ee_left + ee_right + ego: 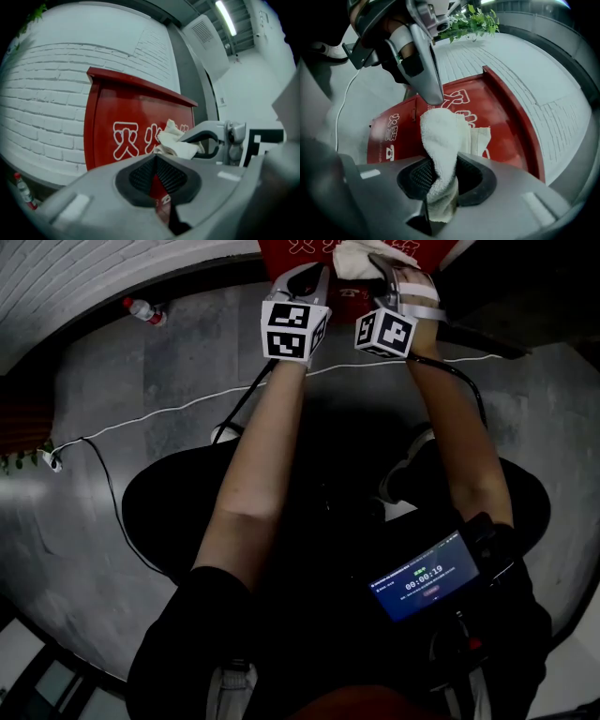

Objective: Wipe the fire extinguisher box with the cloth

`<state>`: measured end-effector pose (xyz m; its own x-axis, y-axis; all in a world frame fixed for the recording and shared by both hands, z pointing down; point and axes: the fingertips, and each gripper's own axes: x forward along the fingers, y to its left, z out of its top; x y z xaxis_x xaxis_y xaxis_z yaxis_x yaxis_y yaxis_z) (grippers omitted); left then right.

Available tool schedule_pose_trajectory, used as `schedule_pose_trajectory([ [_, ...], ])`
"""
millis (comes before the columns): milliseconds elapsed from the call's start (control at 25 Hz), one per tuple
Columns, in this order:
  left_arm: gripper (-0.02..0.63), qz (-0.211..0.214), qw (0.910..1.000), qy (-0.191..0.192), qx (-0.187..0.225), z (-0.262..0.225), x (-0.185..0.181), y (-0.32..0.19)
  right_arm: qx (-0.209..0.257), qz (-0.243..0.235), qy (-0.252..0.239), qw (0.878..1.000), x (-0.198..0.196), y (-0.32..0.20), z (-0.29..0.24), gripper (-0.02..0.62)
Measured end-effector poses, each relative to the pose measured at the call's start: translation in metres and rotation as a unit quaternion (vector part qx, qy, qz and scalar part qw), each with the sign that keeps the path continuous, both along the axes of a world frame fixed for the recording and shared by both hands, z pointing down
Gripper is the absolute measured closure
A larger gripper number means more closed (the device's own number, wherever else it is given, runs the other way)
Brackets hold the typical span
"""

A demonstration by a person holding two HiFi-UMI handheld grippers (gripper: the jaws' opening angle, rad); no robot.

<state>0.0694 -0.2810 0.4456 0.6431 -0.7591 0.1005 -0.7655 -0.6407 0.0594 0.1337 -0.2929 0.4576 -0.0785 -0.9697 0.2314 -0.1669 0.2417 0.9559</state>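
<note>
Right tongs (440, 176) tight on white cloth (440, 136) against red fire extinguisher box (501, 126); left tongs (156, 161) tip-to-tip, empty.

fire extinguisher box (305, 249): head view shows only thin red strip at top edge, rest cut off. cloth (370, 257) clipped by same edge. right gripper view: cloth's lower end lost between jaws of right gripper (440, 183); cloth masks middle white characters on box. left gripper view: box's lower part hidden behind body of left gripper (157, 177), right-hand characters covered by cloth and right gripper. bottle (142, 310) label too small to read; small print on screen (427, 579) likewise.
</note>
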Motion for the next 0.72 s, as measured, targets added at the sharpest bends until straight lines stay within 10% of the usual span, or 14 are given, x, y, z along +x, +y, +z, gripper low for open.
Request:
schedule_pose_trajectory([
  [720, 0.607, 0.011, 0.9962, -0.037, -0.078, 0.111, 0.014, -0.016, -0.116, -0.016, 0.007, 0.993, -0.001, -0.001, 0.160, 0.495],
])
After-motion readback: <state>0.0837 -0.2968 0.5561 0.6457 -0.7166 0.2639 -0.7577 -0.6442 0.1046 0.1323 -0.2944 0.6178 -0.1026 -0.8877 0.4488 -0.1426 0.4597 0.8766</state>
